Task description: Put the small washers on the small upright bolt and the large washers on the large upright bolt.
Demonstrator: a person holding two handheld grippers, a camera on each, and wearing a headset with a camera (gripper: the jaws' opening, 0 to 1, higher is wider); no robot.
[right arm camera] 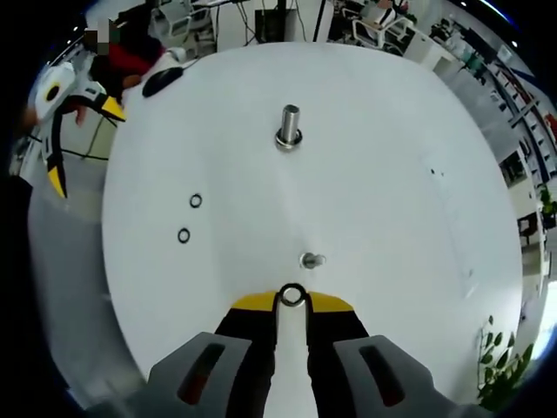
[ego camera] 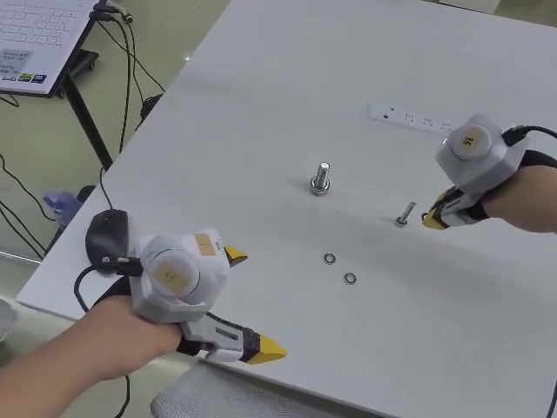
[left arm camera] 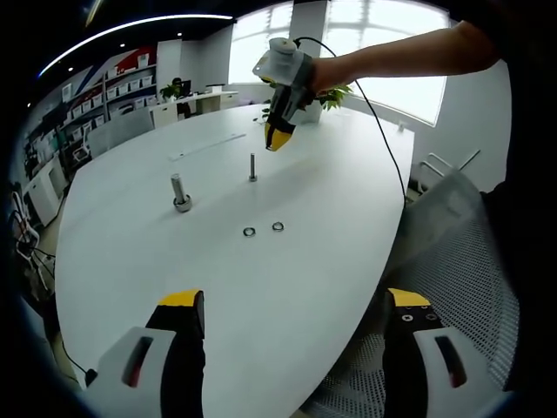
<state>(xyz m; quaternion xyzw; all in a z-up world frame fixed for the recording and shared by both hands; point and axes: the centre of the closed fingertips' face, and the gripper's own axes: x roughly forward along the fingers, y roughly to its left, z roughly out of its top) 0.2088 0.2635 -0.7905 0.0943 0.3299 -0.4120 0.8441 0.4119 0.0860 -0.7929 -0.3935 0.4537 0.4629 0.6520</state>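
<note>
The right gripper pinches a washer, seemingly a small one, by its rim, just short of the small bolt. It is light, stiff and slick, so it may twist out. The left gripper hangs spread. Two washers lie flat nearby.

Nothing you can really read here. Stickers on your laptop and the round tags on your left gripper and right gripper are just blur.

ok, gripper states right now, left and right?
Left gripper: open, holding nothing.
Right gripper: shut on a washer, just short of the small bolt.
</note>
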